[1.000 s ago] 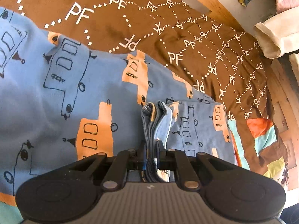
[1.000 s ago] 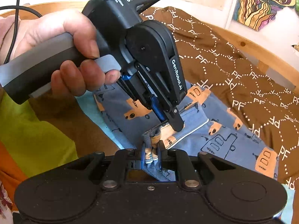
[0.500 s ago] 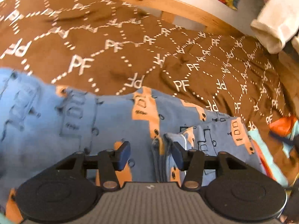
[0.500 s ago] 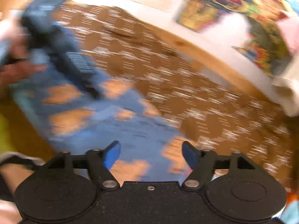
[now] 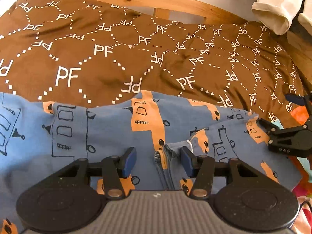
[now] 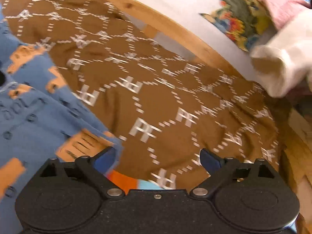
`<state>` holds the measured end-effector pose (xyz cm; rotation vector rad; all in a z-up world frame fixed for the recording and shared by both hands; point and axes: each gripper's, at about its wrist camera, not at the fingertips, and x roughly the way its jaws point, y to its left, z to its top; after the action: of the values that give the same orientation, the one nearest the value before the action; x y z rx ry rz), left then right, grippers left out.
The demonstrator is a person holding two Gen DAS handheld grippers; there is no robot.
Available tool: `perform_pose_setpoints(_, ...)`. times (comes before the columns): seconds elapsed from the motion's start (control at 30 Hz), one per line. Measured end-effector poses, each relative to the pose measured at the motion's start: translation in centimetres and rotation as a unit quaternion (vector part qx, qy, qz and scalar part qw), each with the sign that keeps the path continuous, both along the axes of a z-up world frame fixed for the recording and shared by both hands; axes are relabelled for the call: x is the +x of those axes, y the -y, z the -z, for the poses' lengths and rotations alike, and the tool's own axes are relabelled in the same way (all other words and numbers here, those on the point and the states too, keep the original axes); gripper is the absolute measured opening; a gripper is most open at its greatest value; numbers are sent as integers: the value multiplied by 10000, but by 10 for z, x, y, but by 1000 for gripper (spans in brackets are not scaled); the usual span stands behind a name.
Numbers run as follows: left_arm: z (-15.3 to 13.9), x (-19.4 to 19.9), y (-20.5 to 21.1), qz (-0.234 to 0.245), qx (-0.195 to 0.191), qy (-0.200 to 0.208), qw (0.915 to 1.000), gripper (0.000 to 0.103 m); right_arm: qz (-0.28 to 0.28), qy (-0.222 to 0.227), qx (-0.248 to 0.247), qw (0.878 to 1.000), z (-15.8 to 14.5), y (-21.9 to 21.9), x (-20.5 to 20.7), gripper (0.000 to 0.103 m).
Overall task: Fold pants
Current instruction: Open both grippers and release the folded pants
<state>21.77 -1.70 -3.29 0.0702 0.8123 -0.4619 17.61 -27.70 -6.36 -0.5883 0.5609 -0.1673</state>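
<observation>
Both claws are standing apart with nothing pinched between them. Through the left wrist view, the left claw (image 5: 158, 160) is hovering over the pants (image 5: 109, 136), its jaws having just been opening; a bunched stack of hem edges is lying in the gap between the blue pads, nearer the right one, without being pressed. The pants, blue with orange truck prints, are lying spread across the near part of the bed, on a brown bedspread (image 5: 120, 58) printed with white letters, one folded layer resting over another toward the right. The right claw (image 5: 273, 115) is showing at the right edge of this view, jaws spread, just at the right end of the folded layer. Through the right wrist view, which is blurred, the right claw (image 6: 158, 159) is gaping wide after just opening, with only bedspread and a strip of coloured cloth between the pads; the pants are sitting to the left, their corner just beside the left pad. A wooden bed frame (image 6: 175, 27) is running behind. The cloth is looking light, soft and limp, so it is likely to sag and slip out of line; pinching all layers together at the stacked hem or at a folded corner is probably the surest hold.
</observation>
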Motion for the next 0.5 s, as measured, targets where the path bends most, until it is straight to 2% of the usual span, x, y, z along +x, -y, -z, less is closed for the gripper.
perform_pose_setpoints(0.03, -1, -1, -1, 22, -8, 6, 10000, 56, 101, 14, -44, 9999, -1, 1, -3, 94)
perform_pose_setpoints(0.1, -6, -5, -4, 101, -29, 24, 9999, 65, 134, 107, 29, 9998, -9, 3, -14, 94)
perform_pose_setpoints(0.2, -15, -16, -10, 307, -118, 125, 9994, 74, -16, 370, 248, 9990, -23, -5, -43, 100)
perform_pose_setpoints(0.3, -23, -30, -12, 481, -20, 249, 9985, 81, -200, 535, 383, 9976, -32, -19, -71, 102)
perform_pose_setpoints(0.4, -25, -44, -7, 570, 297, 262, 9976, 84, -428, 416, 359, 9976, -32, -31, -90, 102)
perform_pose_setpoints(0.5, -19, -47, 2, 459, 818, 77, 9956, 84, -459, 175, 239, 9985, -23, -38, -96, 102)
